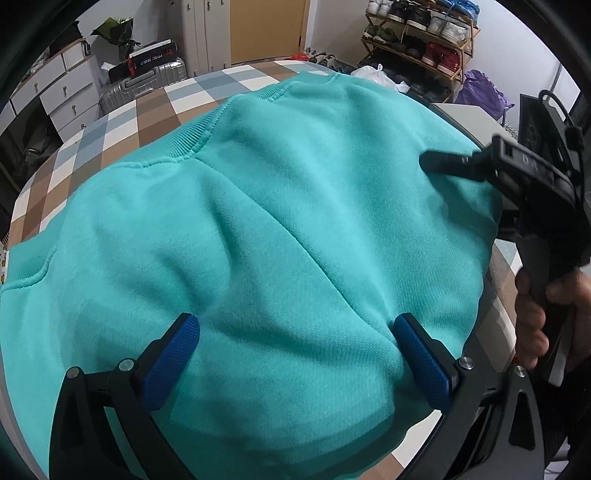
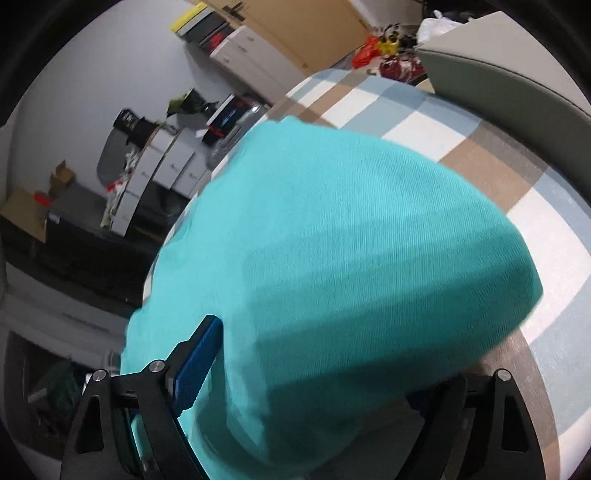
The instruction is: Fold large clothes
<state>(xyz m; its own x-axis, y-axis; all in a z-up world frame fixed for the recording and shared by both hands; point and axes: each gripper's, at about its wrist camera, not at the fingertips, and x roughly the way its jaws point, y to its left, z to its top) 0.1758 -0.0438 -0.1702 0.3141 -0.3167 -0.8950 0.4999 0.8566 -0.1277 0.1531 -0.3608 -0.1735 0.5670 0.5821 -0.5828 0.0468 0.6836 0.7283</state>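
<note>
A teal sweatshirt (image 1: 277, 221) lies bunched on a surface covered in a checked cloth (image 1: 147, 110), its ribbed collar (image 1: 199, 129) toward the far left. My left gripper (image 1: 299, 354) stands open over its near part, and both blue pads (image 1: 173, 358) rest on the fabric, far apart. My right gripper (image 1: 439, 162), held by a hand (image 1: 532, 314), reaches in from the right with one black finger on top of the sweatshirt's right edge. In the right wrist view the teal fabric (image 2: 351, 240) fills the wide gap of that gripper (image 2: 314, 384). One blue pad (image 2: 195, 369) shows and the other is hidden under the cloth.
A shoe rack (image 1: 417, 33), a purple bag (image 1: 480, 92) and a white plastic bag (image 1: 373, 74) stand beyond the far right corner. A silver suitcase (image 1: 147, 81) and white drawers (image 1: 62, 92) stand at the far left. A grey panel (image 2: 498, 74) borders the checked cloth (image 2: 480, 155).
</note>
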